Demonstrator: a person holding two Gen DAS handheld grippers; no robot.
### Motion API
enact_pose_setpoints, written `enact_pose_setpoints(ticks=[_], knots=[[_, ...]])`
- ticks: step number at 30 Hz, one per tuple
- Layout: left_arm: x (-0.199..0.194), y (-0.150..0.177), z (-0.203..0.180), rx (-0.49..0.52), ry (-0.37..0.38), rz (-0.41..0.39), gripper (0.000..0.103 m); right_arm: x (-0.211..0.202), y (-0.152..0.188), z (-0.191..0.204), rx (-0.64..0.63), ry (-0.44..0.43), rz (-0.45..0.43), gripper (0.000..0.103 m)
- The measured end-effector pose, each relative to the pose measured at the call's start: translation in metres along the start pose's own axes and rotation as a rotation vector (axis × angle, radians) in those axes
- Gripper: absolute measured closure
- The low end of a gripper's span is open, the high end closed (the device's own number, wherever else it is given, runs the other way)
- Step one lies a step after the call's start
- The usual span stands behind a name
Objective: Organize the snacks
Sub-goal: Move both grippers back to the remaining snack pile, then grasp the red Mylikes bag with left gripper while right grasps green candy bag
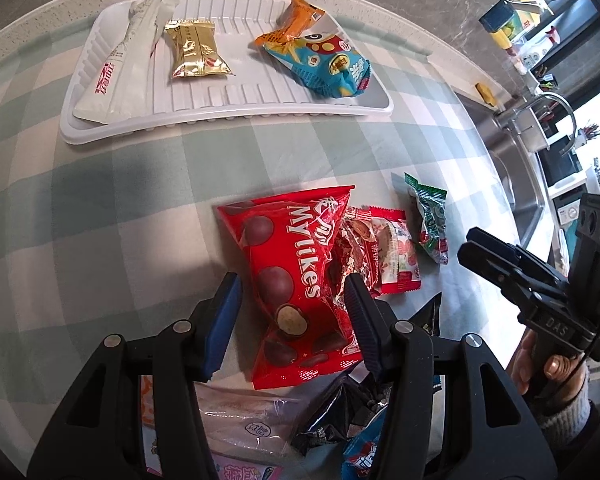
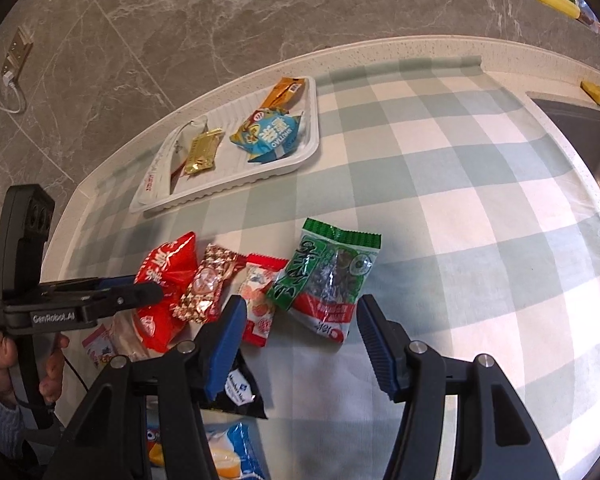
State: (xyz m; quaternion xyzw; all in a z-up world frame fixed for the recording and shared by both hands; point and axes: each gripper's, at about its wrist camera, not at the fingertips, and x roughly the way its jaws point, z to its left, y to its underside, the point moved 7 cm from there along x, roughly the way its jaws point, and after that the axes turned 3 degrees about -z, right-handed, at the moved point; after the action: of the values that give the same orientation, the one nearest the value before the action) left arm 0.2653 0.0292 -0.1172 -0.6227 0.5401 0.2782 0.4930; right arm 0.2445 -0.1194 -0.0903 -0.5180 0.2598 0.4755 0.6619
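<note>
The red Mylikes bag (image 1: 295,280) was found lying between the blue ribbed pads of the left gripper (image 1: 293,304), in the pile of snacks near the front edge of the checked tablecloth (image 1: 99,200); the jaws were parted partway, the right pad seeming to touch the crinkled edge of the bag while the left pad stood clear, so that no firm hold could be made out. The bag was of glossy foil, puffed and pillow-shaped, printed with brown chocolate balls. In the right wrist view, the green seaweed packet (image 2: 328,280) was seen just ahead of the right gripper (image 2: 300,336), its lower end lying between the fingertips — the jaws stood wide and nothing was held. That packet was flat, shiny and saw-toothed at its top seam. Beside it lay a small red-and-white sachet (image 2: 259,300) and a foil packet with a red-and-gold check pattern (image 2: 205,290), touching one another. Towards the far edge of the tablecloth a white ribbed plastic tray (image 1: 219,108) was set, and on it were laid a long white sachet (image 1: 119,72), a gold foil packet (image 1: 195,50), an orange wrapper (image 1: 295,20) and a crumpled blue bag (image 1: 324,64).
</note>
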Motion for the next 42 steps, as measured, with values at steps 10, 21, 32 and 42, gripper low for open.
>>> enact_pose_setpoints(ticks=[10, 21, 32, 42], knots=[[0.011, 0.001, -0.005, 0.009, -0.01, 0.018, 0.052, 0.021, -0.006, -0.009, 0.025, 0.02, 0.035, 0.042], [0.019, 0.0, -0.005, 0.012, -0.022, 0.027, 0.052, 0.037, -0.009, -0.014, 0.051, 0.038, 0.068, 0.038], [0.024, 0.001, -0.005, 0.029, -0.037, 0.021, 0.052, 0.041, -0.01, -0.016, 0.024, 0.071, 0.07, 0.043], [0.026, 0.004, -0.008, 0.059, -0.014, 0.011, 0.071, 0.04, -0.008, -0.019, -0.02, 0.097, 0.064, 0.071]])
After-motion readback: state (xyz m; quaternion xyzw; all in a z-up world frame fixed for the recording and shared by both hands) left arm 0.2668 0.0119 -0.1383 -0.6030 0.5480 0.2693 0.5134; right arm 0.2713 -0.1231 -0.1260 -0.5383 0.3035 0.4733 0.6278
